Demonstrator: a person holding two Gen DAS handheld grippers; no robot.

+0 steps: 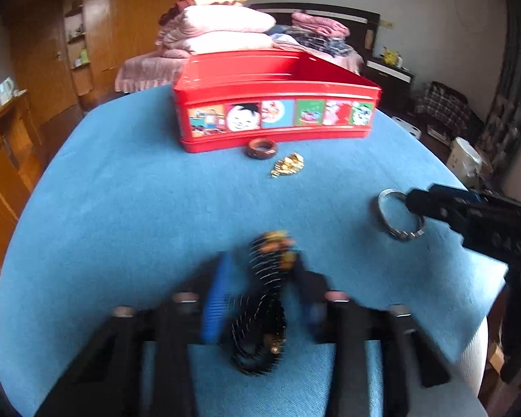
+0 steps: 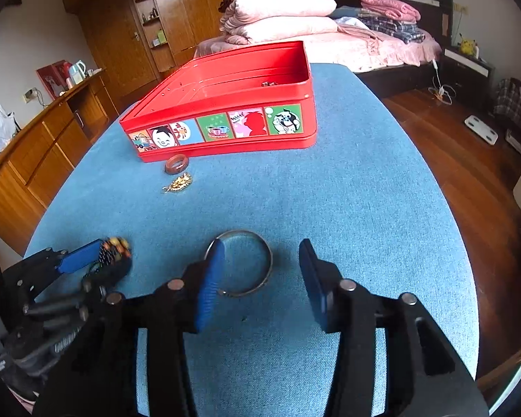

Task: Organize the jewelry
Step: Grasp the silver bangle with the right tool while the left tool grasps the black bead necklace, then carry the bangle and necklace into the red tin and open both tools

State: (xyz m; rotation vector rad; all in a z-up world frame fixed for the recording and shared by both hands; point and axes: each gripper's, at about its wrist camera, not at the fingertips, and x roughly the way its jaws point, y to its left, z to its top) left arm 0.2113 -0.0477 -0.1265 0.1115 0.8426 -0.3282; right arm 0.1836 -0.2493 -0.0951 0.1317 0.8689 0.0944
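Note:
My left gripper (image 1: pixel 260 278) is shut on a black beaded bracelet (image 1: pixel 264 309) with coloured beads, blurred by motion; it also shows in the right wrist view (image 2: pixel 113 253). My right gripper (image 2: pixel 262 267) is open, its left finger inside a silver bangle (image 2: pixel 257 278) lying on the blue cloth; the bangle also shows in the left wrist view (image 1: pixel 390 229). A red tin box (image 1: pixel 274 104) stands open at the back. A brown ring (image 1: pixel 262 148) and a gold piece (image 1: pixel 288 166) lie in front of it.
The blue cloth-covered table (image 2: pixel 330 208) ends close on the right. A small dark item (image 2: pixel 269 83) lies inside the red tin (image 2: pixel 225 128). A bed with pink bedding (image 2: pixel 295 17) and wooden cabinets (image 2: pixel 34 146) stand beyond.

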